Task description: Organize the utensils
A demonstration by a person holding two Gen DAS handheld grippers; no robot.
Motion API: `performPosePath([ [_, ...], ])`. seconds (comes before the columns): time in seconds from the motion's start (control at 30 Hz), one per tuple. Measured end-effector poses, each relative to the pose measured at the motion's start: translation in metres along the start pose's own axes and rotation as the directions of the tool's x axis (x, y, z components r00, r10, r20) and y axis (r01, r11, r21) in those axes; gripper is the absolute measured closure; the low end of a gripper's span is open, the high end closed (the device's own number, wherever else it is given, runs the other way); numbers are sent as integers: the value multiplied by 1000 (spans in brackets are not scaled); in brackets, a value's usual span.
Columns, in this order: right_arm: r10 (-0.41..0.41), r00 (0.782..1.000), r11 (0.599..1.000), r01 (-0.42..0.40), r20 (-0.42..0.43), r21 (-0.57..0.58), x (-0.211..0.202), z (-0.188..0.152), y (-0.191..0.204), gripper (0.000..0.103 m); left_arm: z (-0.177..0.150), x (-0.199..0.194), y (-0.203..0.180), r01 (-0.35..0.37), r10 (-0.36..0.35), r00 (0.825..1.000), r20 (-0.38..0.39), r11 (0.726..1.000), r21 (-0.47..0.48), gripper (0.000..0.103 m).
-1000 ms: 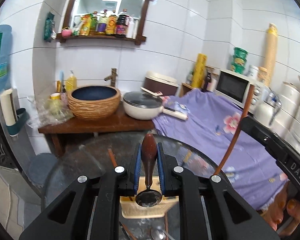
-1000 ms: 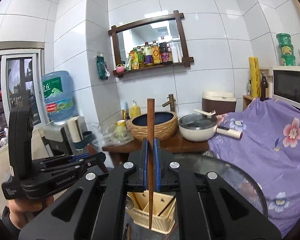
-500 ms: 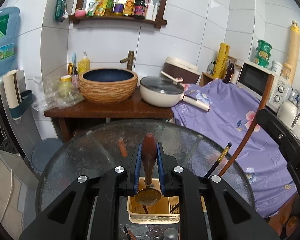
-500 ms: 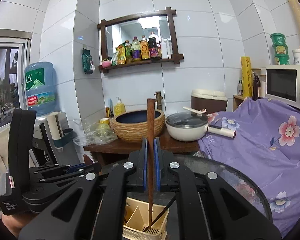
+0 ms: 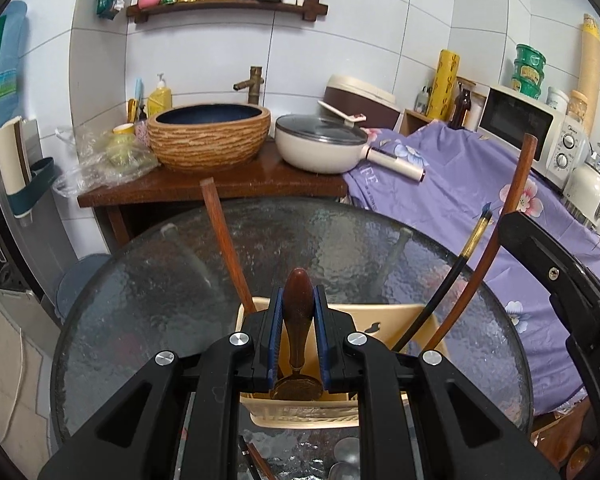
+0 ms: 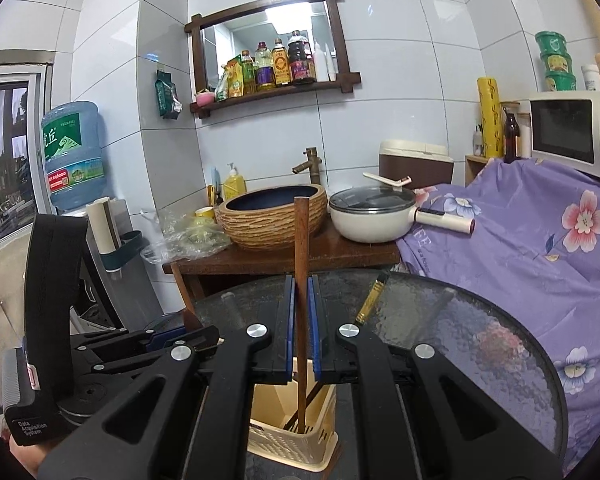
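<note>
My left gripper (image 5: 299, 297) is shut on a spoon: the brown wooden handle (image 5: 298, 312) points up and the metal bowl (image 5: 296, 388) hangs just over the beige slotted utensil holder (image 5: 384, 316) on the round glass table (image 5: 140, 300). The right gripper (image 6: 300, 285) is shut on a brown wooden chopstick (image 6: 301, 240), held upright with its lower tip inside the holder (image 6: 292, 440). A black chopstick with a gold end (image 6: 370, 300) and another brown chopstick (image 5: 224, 240) lean in the holder. The left gripper's body (image 6: 160, 340) is close on the left.
Behind the table a wooden stand (image 5: 220, 186) carries a woven basin (image 5: 208, 136) and a white pan (image 5: 320, 144). A purple flowered cloth (image 5: 460, 184) and a microwave (image 5: 532, 132) are to the right. Loose utensils (image 5: 340, 460) lie on the near table.
Both grippers have sunk toward the holder. The chopstick's tip has gone down into the holder, and the spoon's bowl has come down to its rim.
</note>
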State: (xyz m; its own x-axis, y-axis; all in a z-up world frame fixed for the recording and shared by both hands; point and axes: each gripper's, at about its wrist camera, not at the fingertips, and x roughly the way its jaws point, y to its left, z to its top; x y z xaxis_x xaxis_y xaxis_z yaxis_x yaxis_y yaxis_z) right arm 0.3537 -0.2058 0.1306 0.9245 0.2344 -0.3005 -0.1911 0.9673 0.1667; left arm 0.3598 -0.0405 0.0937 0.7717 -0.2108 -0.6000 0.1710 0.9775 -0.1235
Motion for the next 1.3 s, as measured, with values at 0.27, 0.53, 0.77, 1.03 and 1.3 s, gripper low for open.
performPosePath([
  [0.27,3,999,1000,-2,-43,22,9,-13,-5,96,-16,19,5,-3,3,999,-53,1000,-6,89],
  [0.53,-5,999,1000,6,-48,30,11,-17,-9,96,-23,22,7,-1,1,998,-64,1000,0,89],
  [0.77,-12,1000,998,12,-4,69,-9,-16,-18,56,-21,-5,5,10,-10,1000,12,1000,8,64],
  [1.03,25,999,997,-21,-39,80,-42,-28,-27,51,-37,-60,15,18,-19,993,118,1000,12,28],
  [1.3,102,975,995,-96,-197,41,-58,-84,-11,50,-82,-69,28,22,-23,999,43,1000,14,15],
])
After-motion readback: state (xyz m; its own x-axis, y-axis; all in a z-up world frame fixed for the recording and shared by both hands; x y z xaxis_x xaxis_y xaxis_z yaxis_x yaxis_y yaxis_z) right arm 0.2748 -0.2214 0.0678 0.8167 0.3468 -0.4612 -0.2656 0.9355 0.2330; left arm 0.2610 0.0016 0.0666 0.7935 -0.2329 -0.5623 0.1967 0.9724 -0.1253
